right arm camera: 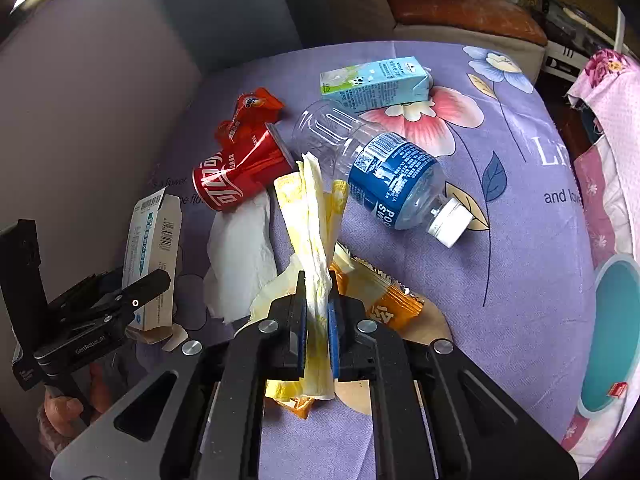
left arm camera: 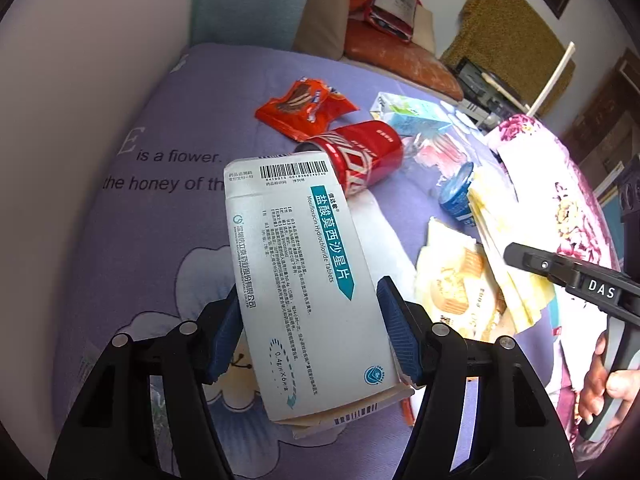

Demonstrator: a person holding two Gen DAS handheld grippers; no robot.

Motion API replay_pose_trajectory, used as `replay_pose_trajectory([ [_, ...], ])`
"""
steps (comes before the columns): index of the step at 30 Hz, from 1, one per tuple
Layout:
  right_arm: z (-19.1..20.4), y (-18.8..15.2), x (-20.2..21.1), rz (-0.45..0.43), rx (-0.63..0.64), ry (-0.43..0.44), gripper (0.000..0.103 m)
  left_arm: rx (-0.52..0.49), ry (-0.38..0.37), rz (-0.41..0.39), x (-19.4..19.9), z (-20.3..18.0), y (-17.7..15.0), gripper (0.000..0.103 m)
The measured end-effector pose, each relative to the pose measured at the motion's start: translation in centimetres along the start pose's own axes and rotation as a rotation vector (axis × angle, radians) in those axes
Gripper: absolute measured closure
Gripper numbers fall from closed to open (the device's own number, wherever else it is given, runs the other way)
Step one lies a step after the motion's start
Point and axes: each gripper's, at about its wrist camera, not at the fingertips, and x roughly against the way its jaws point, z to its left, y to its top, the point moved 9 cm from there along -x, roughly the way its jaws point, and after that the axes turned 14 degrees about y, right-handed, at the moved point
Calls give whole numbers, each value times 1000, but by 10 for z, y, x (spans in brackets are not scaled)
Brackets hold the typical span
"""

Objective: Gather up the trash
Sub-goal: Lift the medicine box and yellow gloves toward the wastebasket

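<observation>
Left wrist view: you are clamping the left gripper (left arm camera: 310, 336) on the medicine box (left arm camera: 308, 280), pads on its two long side edges, box lifted above the purple bedsheet (left arm camera: 160, 220). It is light, thin cardboard, probably empty, so it crushes easily; gripping near the lower end where the flap folds gives stiffer walls. The Coca-Cola can (left arm camera: 356, 156) and red snack wrapper (left arm camera: 304, 106) are lying behind it.

Right wrist view: you are pinching the right gripper (right arm camera: 317, 320) on a yellow-white crumpled wrapper (right arm camera: 316, 216), the sheet standing up between the pads. It is soft, floppy and likely to slip, so hold it at the bunched middle. The plastic water bottle (right arm camera: 384, 172), milk carton (right arm camera: 376, 84) and white tissue (right arm camera: 240, 248) are waiting on the sheet.
</observation>
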Motion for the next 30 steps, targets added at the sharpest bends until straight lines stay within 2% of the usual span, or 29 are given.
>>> replay_pose_trajectory([
  [10,-43,-13,39,-72,-96,5,95,-119,-84,1,14,-79,-3,38],
  [19,-90,-23,79,-166,-178,15,95,-302,-96,-9,18,-169,-8,38],
  [30,-171,-52,143,-303,-311,-13,95,-502,-124,8,14,-282,-34,38],
])
